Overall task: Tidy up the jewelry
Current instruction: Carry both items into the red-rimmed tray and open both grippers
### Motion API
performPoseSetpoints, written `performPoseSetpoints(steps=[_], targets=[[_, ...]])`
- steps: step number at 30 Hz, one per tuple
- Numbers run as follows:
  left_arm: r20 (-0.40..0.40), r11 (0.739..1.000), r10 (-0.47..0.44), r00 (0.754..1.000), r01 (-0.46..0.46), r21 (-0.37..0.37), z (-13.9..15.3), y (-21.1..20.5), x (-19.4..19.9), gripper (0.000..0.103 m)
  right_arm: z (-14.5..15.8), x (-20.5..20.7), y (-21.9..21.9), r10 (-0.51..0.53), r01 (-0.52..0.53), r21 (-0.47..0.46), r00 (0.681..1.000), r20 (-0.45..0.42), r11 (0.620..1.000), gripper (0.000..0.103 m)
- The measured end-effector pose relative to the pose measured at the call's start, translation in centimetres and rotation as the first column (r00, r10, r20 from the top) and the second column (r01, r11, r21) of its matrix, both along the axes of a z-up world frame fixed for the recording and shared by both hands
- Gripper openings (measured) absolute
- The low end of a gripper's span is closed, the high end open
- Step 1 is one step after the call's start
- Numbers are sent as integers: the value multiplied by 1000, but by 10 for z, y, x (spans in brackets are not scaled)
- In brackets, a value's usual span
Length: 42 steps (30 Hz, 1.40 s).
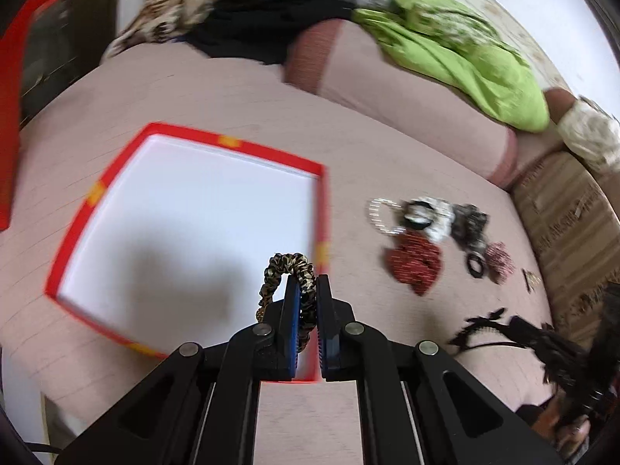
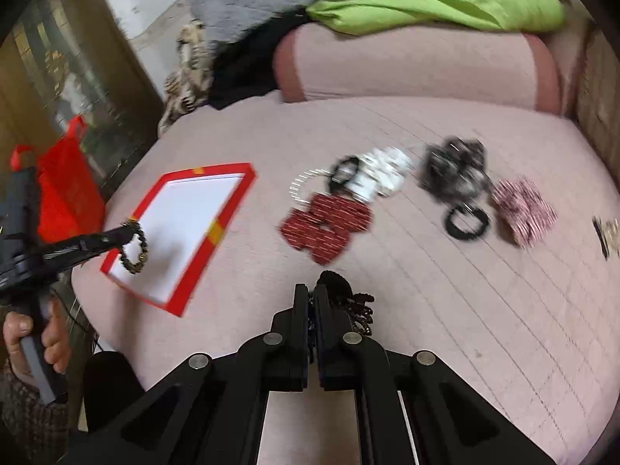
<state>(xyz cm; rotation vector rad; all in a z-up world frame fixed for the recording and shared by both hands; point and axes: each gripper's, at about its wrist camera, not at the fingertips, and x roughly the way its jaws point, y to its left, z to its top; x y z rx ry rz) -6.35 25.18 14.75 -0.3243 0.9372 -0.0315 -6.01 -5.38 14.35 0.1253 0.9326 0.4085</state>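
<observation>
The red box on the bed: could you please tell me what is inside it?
The red box shows only its bare white floor; the scrunchie hangs above in the left tongs, hiding one corner.

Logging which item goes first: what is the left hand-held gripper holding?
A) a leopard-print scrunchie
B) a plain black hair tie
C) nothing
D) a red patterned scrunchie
A: the left hand-held gripper is shut on a gold-and-black leopard-print scrunchie, over the red-rimmed white box.
</observation>
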Motion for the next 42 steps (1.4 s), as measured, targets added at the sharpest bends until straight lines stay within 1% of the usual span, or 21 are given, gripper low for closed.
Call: performPoseSetpoints(steps=[2,6,10,13,15,17,19,20,22,26,30,31,32,33,34,35,36,37,38,39,42], targets=[[-13,999,33,999,-32,12,-4,19,-2,7,11,-1,20,41,-41,-11,999,22,999,4],[-40,994,94,995,-91,64,-15,54,-3,7,33,1,70,138,-136,-30,988,66,990,4],[-80,981,159,984,-149,123,-32,89,5,7,43,11,123,226,-226,-13,972,70,974,4],[-114,971,202,973,-183,155,-45,107,13,7,40,20,166,278,-278,2,959,58,960,4],[-136,961,231,963,-203,188,-52,117,18,7,32,28,193,306,-306,15,951,42,952,4],[-160,947,265,951,-225,229,-60,127,23,7,19,35,213,322,-322,51,947,8,945,4],[-173,937,287,942,-239,254,-66,133,26,7,2,42,229,326,-323,78,945,-32,943,4],[-180,933,296,938,-245,262,-69,135,27,7,-8,46,234,325,-320,82,944,-52,944,4],[-189,934,301,935,-249,256,-74,138,30,7,-26,52,239,314,-307,83,945,-91,948,4],[-168,937,293,941,-248,244,-72,138,32,8,-52,59,232,286,-275,92,947,-145,957,4],[-159,938,291,944,-249,240,-69,133,34,11,-57,55,228,291,-283,72,945,-151,956,5],[-154,939,290,945,-249,238,-67,132,33,16,-57,54,227,292,-285,69,944,-151,956,5],[-147,939,290,946,-251,236,-64,131,31,26,-58,52,226,291,-284,65,945,-149,957,5],[-138,938,291,947,-254,234,-60,130,28,32,-58,52,223,290,-282,68,945,-149,957,5],[-128,938,294,947,-259,232,-57,128,27,41,-58,51,222,289,-282,69,945,-151,957,7],[-113,936,298,948,-267,230,-51,127,23,44,-57,51,221,289,-282,69,945,-152,957,13],[-102,935,301,948,-272,228,-47,126,20,45,-56,51,221,287,-281,60,947,-147,958,27],[-97,935,303,948,-275,225,-43,125,18,45,-54,50,220,286,-281,53,948,-139,958,36],[-93,935,304,948,-278,219,-39,124,16,46,-52,48,218,285,-281,50,950,-130,958,51],[-88,935,307,948,-283,211,-35,123,13,46,-49,46,217,281,-277,47,953,-117,960,56],[-72,933,313,947,-293,209,-23,117,5,47,-41,38,210,280,-278,35,956,-92,960,56]])
